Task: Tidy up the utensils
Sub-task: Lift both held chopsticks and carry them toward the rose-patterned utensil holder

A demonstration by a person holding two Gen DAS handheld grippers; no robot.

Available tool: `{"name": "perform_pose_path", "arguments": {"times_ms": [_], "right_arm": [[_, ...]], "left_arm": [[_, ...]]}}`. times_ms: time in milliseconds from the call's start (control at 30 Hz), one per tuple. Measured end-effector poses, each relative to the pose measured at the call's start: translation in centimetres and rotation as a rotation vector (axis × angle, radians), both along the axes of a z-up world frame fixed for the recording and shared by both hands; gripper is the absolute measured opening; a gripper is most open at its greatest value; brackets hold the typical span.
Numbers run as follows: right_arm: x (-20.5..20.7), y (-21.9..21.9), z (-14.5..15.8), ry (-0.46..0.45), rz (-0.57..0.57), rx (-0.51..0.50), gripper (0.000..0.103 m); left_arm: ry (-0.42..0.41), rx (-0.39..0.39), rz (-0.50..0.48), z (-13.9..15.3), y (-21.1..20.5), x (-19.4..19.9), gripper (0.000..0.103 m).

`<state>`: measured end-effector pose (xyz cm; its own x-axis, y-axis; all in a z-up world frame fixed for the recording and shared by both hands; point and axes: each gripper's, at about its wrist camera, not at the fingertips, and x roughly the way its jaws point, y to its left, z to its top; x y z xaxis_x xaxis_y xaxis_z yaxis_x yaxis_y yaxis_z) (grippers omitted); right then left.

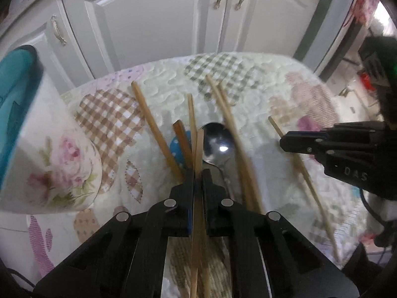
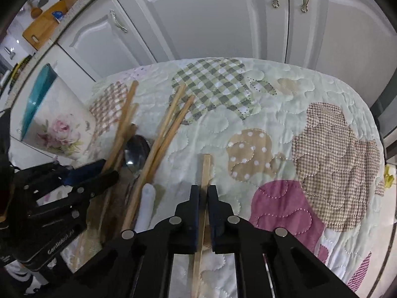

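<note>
Several wooden chopsticks lie scattered on a quilted patchwork cloth [image 1: 260,94]. My left gripper [image 1: 198,173] is shut on one chopstick [image 1: 199,146], which runs up between its jaws. A metal spoon [image 1: 218,146] lies just right of the jaws, bowl up. A loose chopstick [image 1: 153,124] lies to the left and a pair [image 1: 230,124] to the right. My right gripper [image 2: 203,190] is shut on another chopstick [image 2: 206,166]. It enters the left wrist view as right gripper [image 1: 284,142]. The floral holder [image 1: 49,149] with a teal inside stands at the left, also floral holder [image 2: 54,124].
White cabinet doors [image 2: 211,17] rise behind the table's far edge. A white-handled utensil [image 2: 146,203] lies beside the chopstick pair [image 2: 168,134] and the spoon [image 2: 136,151]. The left gripper [image 2: 110,168] shows at left. A wooden cutting board [image 2: 42,24] sits on the counter.
</note>
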<state>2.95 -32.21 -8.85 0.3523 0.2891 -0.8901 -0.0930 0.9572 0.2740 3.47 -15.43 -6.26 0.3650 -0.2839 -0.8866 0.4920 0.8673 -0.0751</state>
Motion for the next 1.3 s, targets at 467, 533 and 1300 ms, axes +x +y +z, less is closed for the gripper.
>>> {"name": "perform_pose_path", "arguments": {"times_ms": [467,533,1300], "right_arm": [[-4.5,-0.5,9.4,-0.182,0.033,0.087,0.005],[-4.7,-0.2,9.7,-0.189,0.037,0.071,0.005],[-4.9,-1.1,8.8,-0.173,0.008,0.132,0.005]], "left_arm": [[-0.045,-0.218,0.021,7.2,5.5,-3.1,0.004],[-0.028,-0.188,0.045,6.4,5.3,-2.9,0.006],[0.083,-0.035,0.105,-1.5,1.5,2.2,0.012]]}}
